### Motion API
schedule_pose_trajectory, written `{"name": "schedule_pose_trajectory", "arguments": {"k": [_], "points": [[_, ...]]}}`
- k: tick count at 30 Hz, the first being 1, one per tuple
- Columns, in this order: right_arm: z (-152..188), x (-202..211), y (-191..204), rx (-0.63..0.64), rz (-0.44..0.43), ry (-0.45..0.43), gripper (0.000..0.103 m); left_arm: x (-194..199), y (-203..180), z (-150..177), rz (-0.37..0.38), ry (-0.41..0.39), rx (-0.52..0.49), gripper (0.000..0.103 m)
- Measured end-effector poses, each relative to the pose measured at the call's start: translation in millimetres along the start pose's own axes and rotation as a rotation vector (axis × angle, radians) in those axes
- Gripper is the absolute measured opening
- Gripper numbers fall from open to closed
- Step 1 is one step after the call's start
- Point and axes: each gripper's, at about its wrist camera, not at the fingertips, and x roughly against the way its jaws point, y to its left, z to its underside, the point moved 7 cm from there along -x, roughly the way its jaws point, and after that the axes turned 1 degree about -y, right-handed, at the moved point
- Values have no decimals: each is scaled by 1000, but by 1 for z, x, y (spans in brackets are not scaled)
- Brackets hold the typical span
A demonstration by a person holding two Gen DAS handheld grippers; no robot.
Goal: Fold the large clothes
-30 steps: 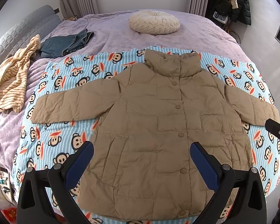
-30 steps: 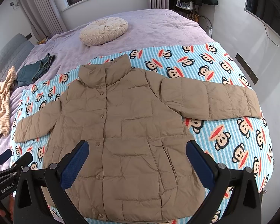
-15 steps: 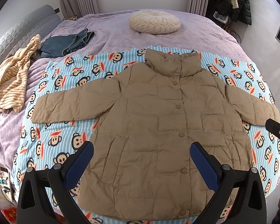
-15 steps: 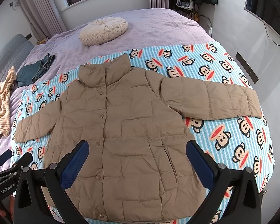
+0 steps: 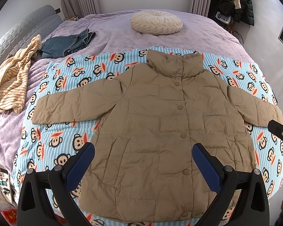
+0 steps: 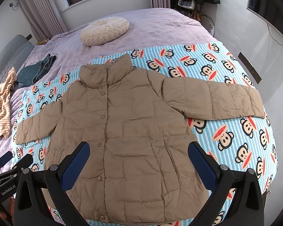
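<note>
A tan quilted jacket (image 5: 160,128) (image 6: 126,131) lies flat and buttoned on a blue monkey-print blanket (image 5: 62,141) (image 6: 226,128), collar away from me and both sleeves spread sideways. My left gripper (image 5: 143,152) hovers open above the jacket's lower half, nothing between its blue pads. My right gripper (image 6: 138,150) hangs open over the same lower half, also empty. Part of the right gripper shows at the right edge of the left wrist view, and the left gripper at the lower left of the right wrist view.
The blanket lies on a bed with a purple cover (image 5: 118,30). A round cream cushion (image 5: 156,24) sits at the far side. Folded jeans (image 5: 66,45) and a striped yellow garment (image 5: 13,79) lie at the left. Dark coats (image 5: 235,1) hang at the back right.
</note>
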Motion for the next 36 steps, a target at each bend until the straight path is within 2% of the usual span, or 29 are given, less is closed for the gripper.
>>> {"name": "schedule_pose_trajectory", "arguments": {"k": [12,36], "points": [[0,1,2,-7,-15,4,103,2,15,8,-4,-9,16,103],[4,3,6,-9,-25,17,103,4,12,8,-6,-6,25,103]]}}
